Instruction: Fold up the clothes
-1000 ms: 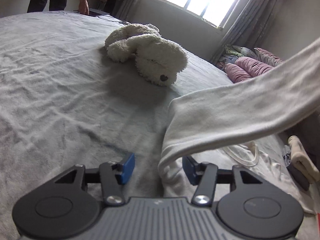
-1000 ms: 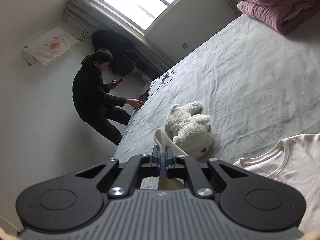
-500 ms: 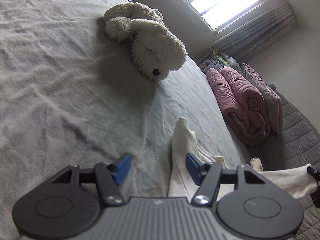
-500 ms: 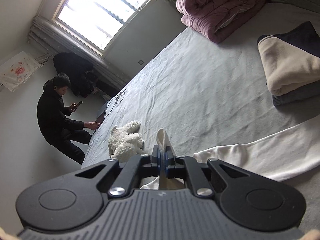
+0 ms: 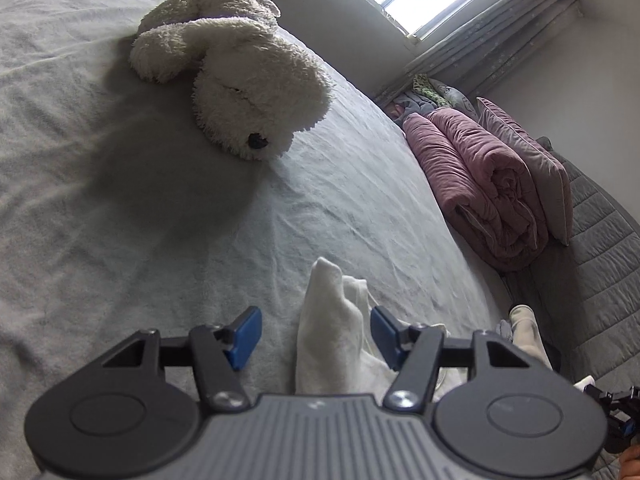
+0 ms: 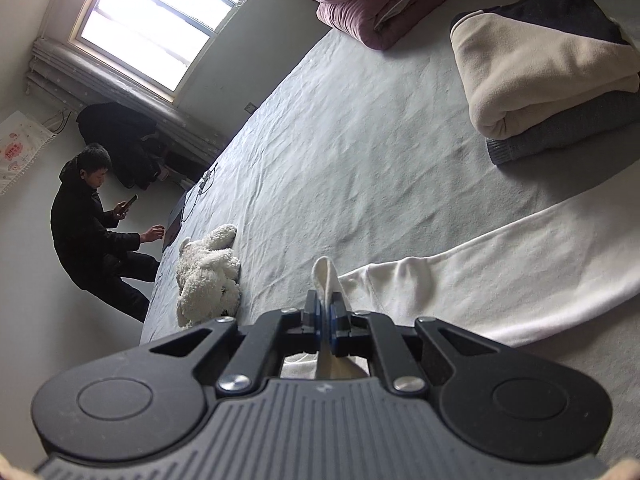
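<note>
A cream long-sleeved garment (image 6: 480, 280) lies on the grey bed sheet (image 6: 340, 152). My right gripper (image 6: 327, 320) is shut on a fold of it, and a loop of cloth sticks up past the blue pads. In the left wrist view a bunched fold of the same cream garment (image 5: 332, 320) rises between the fingers of my left gripper (image 5: 316, 332), which is open; its blue pads stand apart from the cloth. The rest of the garment is hidden below the gripper bodies.
A white plush dog (image 5: 240, 80) lies on the sheet (image 5: 100, 220) ahead of the left gripper. A rolled pink quilt (image 5: 484, 188) and a pillow sit at the bed's head. Folded cream and grey clothes (image 6: 548, 68) are stacked at the right. A person (image 6: 92, 224) stands beside the bed.
The left gripper has let the garment drop from a raised stretch onto the bed and moved closer to the plush dog. The right gripper swung right and down, still clamped on the cloth.
</note>
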The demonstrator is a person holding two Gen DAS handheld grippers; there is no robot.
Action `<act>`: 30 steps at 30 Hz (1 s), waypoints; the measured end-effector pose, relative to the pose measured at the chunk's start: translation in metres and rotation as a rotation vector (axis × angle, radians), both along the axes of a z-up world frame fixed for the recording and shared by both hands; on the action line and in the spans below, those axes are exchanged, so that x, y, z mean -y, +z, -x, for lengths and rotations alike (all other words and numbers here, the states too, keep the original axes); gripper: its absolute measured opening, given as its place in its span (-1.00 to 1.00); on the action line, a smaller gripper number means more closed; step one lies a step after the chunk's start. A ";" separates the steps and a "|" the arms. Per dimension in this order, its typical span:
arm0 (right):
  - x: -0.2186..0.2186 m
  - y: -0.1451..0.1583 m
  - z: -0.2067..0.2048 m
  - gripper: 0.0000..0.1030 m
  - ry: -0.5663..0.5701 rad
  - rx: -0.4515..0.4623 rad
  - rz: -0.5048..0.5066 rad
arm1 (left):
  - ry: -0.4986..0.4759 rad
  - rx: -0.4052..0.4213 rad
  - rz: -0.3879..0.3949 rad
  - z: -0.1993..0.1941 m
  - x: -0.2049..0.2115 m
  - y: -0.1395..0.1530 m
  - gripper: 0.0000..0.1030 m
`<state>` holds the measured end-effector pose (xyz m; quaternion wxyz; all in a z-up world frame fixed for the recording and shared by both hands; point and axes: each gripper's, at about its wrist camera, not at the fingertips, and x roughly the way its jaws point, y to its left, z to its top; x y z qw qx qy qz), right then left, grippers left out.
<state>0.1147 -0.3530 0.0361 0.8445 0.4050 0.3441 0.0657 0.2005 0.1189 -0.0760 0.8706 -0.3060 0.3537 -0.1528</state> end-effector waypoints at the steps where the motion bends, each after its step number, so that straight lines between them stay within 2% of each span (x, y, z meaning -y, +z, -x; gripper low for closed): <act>1: 0.001 -0.003 0.000 -0.85 0.004 -0.004 0.002 | 0.002 0.007 -0.011 -0.001 0.002 0.000 -0.36; 2: 0.001 -0.005 -0.001 -0.85 0.007 -0.006 0.006 | 0.013 0.017 -0.025 -0.001 0.003 -0.001 -0.95; 6: 0.003 -0.015 -0.001 -0.85 0.024 0.001 0.014 | 0.105 0.085 -0.009 0.007 -0.010 -0.004 -0.93; 11: 0.004 -0.037 -0.003 -0.85 0.030 -0.025 0.015 | 0.146 0.028 -0.099 0.004 -0.023 -0.018 -1.00; 13: 0.004 -0.041 -0.002 -0.85 0.031 -0.031 0.006 | 0.151 0.003 -0.084 0.005 -0.031 -0.018 -0.98; 14: 0.004 -0.044 -0.002 -0.85 0.031 -0.035 0.001 | 0.140 -0.001 -0.080 0.008 -0.033 -0.015 -0.89; 17: 0.004 -0.051 0.000 -0.85 0.032 -0.044 -0.012 | 0.081 0.011 -0.118 0.019 -0.032 0.000 -0.32; 20: 0.004 -0.058 0.001 -0.84 0.032 -0.053 -0.026 | -0.004 -0.009 -0.168 0.031 -0.024 0.012 -0.29; 25: 0.001 -0.063 0.004 -0.83 0.041 -0.057 -0.037 | -0.113 -0.057 -0.208 0.048 -0.005 0.028 -0.27; 27: -0.001 -0.062 0.006 -0.83 0.049 -0.053 -0.036 | -0.141 -0.065 -0.258 0.053 0.007 0.032 -0.24; 30: -0.005 -0.059 0.008 -0.82 0.059 -0.048 -0.035 | -0.169 -0.051 -0.383 0.060 0.028 0.036 -0.21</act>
